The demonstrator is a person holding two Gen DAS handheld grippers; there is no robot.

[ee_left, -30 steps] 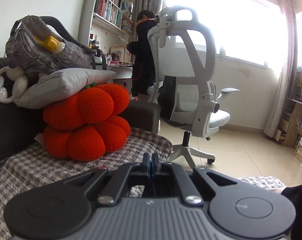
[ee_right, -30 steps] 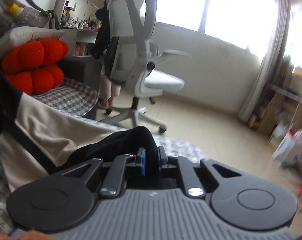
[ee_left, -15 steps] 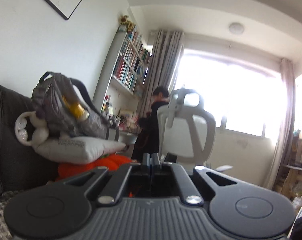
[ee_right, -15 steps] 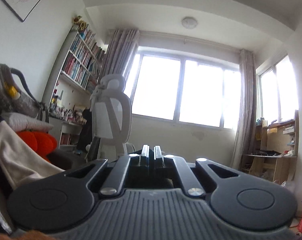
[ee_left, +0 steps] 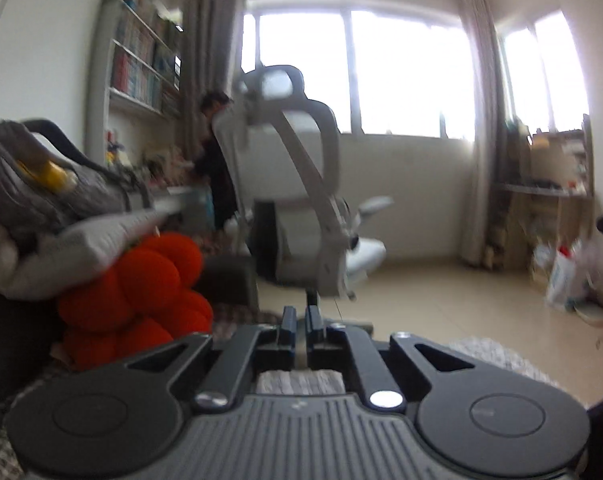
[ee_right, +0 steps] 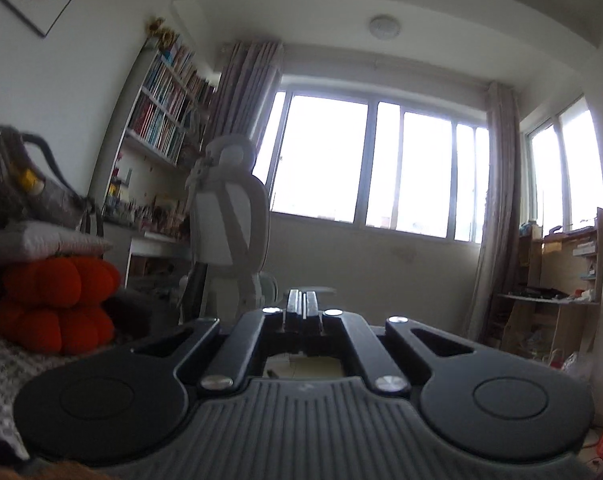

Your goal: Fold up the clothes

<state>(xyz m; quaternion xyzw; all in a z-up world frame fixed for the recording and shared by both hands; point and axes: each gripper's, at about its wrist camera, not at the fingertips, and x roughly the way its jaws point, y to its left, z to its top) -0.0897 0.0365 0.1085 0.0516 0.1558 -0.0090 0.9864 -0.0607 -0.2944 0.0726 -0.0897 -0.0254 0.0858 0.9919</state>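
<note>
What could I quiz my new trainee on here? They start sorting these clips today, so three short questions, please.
1. True or false: the grey pillow lies on top of the orange cushion.
2. What stands on the floor in front of the window? A: a white office chair. B: a ladder. C: a bicycle.
3. Fill in: the jaws of the right gripper are ___.

Key: 1 true; 2 A; 3 shut.
</note>
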